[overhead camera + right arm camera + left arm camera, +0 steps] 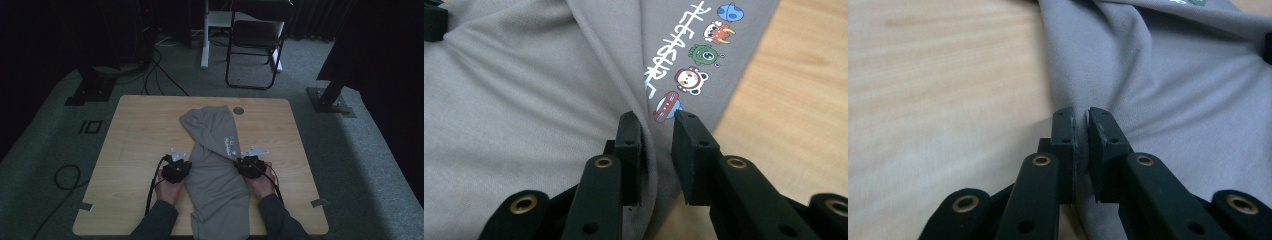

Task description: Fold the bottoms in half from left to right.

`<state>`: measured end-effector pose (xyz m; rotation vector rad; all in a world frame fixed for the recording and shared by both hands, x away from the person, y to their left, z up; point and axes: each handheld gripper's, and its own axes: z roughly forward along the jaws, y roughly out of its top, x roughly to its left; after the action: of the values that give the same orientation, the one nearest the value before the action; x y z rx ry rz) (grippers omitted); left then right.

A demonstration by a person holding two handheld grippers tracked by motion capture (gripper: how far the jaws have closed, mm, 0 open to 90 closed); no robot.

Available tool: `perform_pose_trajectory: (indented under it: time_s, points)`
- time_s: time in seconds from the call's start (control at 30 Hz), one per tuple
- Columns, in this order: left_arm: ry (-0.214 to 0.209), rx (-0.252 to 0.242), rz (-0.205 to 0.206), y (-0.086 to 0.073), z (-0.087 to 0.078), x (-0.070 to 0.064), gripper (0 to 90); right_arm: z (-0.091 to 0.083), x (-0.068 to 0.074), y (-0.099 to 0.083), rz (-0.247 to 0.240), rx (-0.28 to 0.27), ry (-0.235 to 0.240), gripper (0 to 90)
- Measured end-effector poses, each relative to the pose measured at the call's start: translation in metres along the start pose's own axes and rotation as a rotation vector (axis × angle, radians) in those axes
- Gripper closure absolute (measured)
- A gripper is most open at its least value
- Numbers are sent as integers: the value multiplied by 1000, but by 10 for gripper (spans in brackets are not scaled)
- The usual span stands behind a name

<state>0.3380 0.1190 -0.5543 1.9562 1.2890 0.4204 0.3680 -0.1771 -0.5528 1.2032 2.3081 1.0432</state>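
A grey garment with a cartoon print lies lengthwise down the middle of the wooden table. My left gripper is at its left edge. In the left gripper view the jaws are pressed together on the hem of the grey cloth. My right gripper is at the garment's right edge. Its jaws pinch a raised fold of cloth just below the print, with a slightly wider gap.
Bare wood lies on both sides of the garment. A round metal grommet sits near the table's far edge. A folding chair and cables are on the floor beyond the table.
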Motion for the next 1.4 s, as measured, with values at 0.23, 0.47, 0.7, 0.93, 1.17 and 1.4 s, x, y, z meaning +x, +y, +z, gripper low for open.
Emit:
perform_pose_trajectory:
  time_s: [0.23,0.47,0.7,0.93,1.17,1.4]
  points:
    - [-7,-10,60,-12,-12,-4,747,-12,23,-3,-69,61,-10,759]
    - [0,-47,8,4,3,4,652,17,50,41,-211,30,-12,588]
    - [25,-37,52,6,9,-2,814,52,68,72,-331,73,-53,727]
    - [35,-40,34,5,7,-1,850,31,5,71,-21,3,-22,886]
    - [37,-41,40,4,7,-2,850,29,-37,47,64,23,-41,881]
    - [-14,-60,-1,10,7,5,685,34,-36,42,56,48,-62,738]
